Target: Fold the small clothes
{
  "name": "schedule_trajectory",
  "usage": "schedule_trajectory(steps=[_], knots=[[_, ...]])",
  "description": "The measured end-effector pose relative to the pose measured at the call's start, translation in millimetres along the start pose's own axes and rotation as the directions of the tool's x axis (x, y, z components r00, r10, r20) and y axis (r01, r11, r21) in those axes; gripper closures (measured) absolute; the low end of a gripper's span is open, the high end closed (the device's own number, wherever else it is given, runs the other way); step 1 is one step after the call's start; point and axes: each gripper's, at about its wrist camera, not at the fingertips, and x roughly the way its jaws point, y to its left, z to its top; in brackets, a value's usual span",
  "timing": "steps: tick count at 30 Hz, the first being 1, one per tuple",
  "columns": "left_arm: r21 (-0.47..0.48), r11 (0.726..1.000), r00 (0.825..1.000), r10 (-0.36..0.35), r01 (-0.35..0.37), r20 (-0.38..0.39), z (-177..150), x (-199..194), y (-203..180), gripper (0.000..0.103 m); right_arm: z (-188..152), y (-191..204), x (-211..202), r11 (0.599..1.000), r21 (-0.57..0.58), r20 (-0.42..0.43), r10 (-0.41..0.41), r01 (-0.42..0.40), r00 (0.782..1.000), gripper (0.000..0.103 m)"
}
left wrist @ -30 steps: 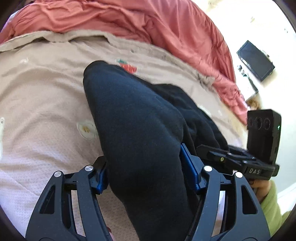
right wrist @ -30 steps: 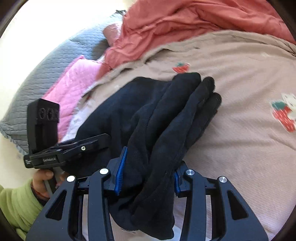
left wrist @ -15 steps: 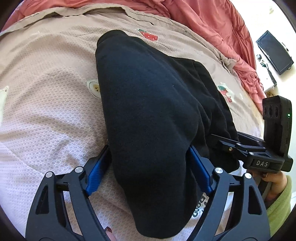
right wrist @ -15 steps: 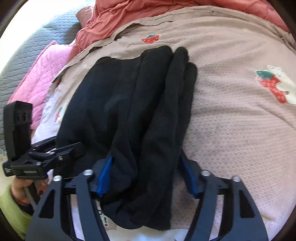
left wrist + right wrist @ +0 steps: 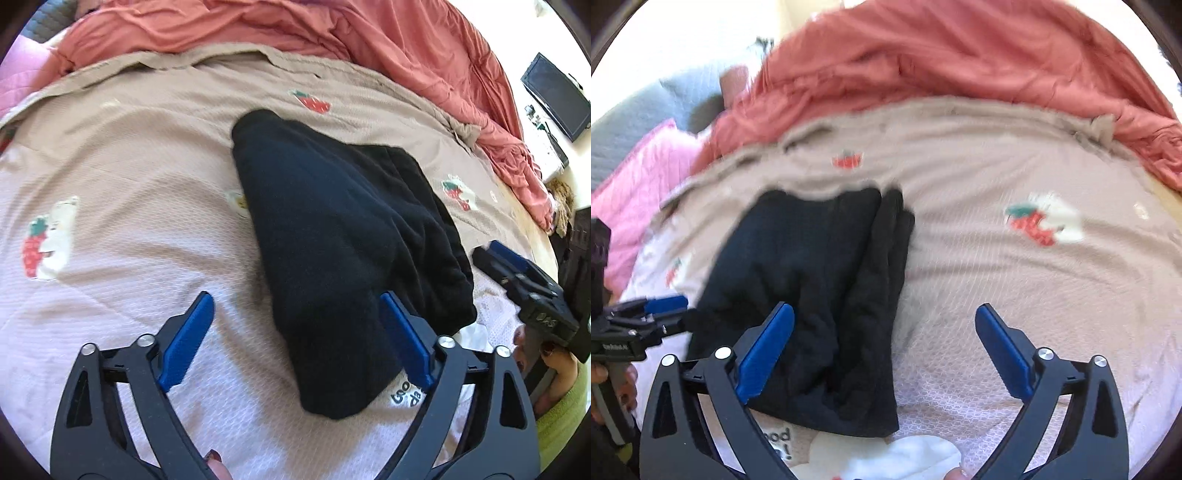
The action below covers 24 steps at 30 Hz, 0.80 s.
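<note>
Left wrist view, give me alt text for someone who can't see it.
A folded black garment lies on a beige strawberry-print bedspread, released between the wide-open left gripper, whose jaws have just been opening. The right gripper sits at the right edge, a rumpled coral blanket behind.

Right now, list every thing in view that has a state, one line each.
Black garment: folded into a narrow stack, lying flat on the bedspread, released.
Left gripper: open; jaws have just been opening, garment's near end between them, unpinched.
Right gripper: open; jaws have just been opening, garment's edge between them, unpinched.
Strawberry-print bedspread: spread flat.
Coral duvet: bunched up at the far edge.
</note>
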Motion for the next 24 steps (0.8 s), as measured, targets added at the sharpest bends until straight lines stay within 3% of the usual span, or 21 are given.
schedule_trajectory(steps=[2,4,8,14,16,21,24], knots=[[0.009,1.0,0.999,0.019,-0.02,0.042,-3,-16,-2,0.009,-1,8,-22,1.0,-0.022,0.091,-0.001,0.003,0.996,0.005],[0.032,0.999,0.996,0.039,-0.042,0.084,-6,-30,-7,0.009,-8,19,-43,0.998,-0.064,0.15,0.005,0.005,0.989,0.005],[0.054,0.996,0.987,0.065,-0.073,0.149,-14,-51,-16,0.009,-28,36,-72,0.992,-0.11,0.201,-0.043,0.066,0.979,0.005],[0.046,0.997,0.98,0.053,-0.063,0.194,-36,-81,-28,0.009,-47,58,-103,0.978,-0.159,0.24,-0.095,0.136,0.966,0.005],[0.049,0.997,0.981,0.044,-0.054,0.19,-45,-85,-32,0.009,-55,64,-113,0.979,-0.152,0.237,-0.101,0.14,0.966,0.004],[0.042,0.998,0.992,0.038,-0.043,0.121,-77,-85,-33,0.009,-80,68,-121,0.982,-0.1,0.124,-0.15,0.162,0.981,0.004],[0.009,0.999,0.995,0.042,-0.043,0.094,-92,-82,-28,0.009,-86,71,-126,0.981,-0.097,0.116,-0.156,0.168,0.981,0.004]])
